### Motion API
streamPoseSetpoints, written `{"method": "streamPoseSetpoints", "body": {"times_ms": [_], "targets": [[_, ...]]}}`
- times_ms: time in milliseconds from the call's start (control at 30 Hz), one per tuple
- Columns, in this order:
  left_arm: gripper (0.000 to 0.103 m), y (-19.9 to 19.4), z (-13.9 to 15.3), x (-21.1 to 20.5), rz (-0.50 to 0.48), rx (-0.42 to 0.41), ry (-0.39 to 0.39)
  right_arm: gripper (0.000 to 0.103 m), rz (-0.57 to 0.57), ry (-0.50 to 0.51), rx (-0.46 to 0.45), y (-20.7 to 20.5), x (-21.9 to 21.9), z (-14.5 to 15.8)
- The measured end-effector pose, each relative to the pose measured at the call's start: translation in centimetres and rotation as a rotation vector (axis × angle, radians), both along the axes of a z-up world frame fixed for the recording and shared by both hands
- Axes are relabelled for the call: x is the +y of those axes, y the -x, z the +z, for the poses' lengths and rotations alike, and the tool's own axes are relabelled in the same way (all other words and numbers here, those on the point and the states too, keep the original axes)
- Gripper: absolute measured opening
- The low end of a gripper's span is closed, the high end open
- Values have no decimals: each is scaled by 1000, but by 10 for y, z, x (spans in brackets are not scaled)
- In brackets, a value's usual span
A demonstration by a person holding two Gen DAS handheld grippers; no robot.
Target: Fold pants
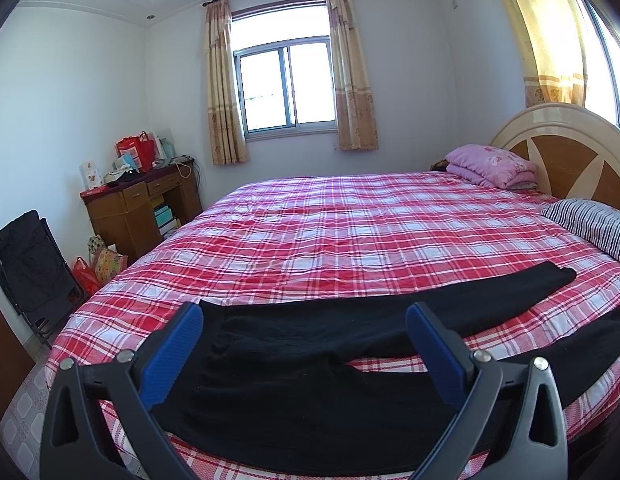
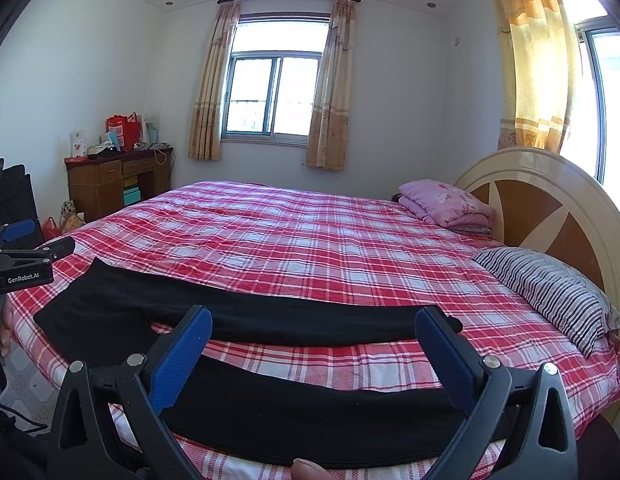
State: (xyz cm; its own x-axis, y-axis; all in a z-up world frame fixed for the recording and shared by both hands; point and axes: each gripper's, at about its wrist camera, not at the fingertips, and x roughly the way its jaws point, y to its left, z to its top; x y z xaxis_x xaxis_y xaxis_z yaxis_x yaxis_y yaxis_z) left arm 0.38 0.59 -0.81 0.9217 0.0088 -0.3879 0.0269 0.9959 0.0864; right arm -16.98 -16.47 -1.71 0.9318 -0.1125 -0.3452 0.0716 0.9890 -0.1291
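The black pants (image 1: 310, 364) are lying flat and unfolded along the near edge of the bed (image 1: 350, 220), on the red plaid cover, with the waist toward the left and the two legs running off to the right, spread apart so a strip of plaid is showing between them. The left gripper (image 1: 304, 350) is hovering above the waist and seat end, its blue fingers (image 1: 172, 356) standing wide apart and holding nothing. The right gripper (image 2: 314, 354) is hanging over the legs, likewise spread open and empty, with the near leg (image 2: 310, 412) passing under it and the far leg (image 2: 270, 320) lying just beyond.

No fold appears to have been made, so the work is judged to be at its very start: both grippers are lining up for a first grasp. The next move is likely calling for each gripper to drop to the cloth and pinch one leg, at the waist end and near the hem, so that leg can be carried across onto the other. The thin, dark fabric is lying tight against the cover, so the fingers could catch the plaid sheet too.
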Motion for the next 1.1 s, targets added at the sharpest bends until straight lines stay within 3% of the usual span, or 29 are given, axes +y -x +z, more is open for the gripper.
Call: {"method": "streamPoseSetpoints", "body": {"times_ms": [1100], "targets": [[103,-1,-2,0,-1,17,-2,102,-6,9,13,-5,3,-4]]}}
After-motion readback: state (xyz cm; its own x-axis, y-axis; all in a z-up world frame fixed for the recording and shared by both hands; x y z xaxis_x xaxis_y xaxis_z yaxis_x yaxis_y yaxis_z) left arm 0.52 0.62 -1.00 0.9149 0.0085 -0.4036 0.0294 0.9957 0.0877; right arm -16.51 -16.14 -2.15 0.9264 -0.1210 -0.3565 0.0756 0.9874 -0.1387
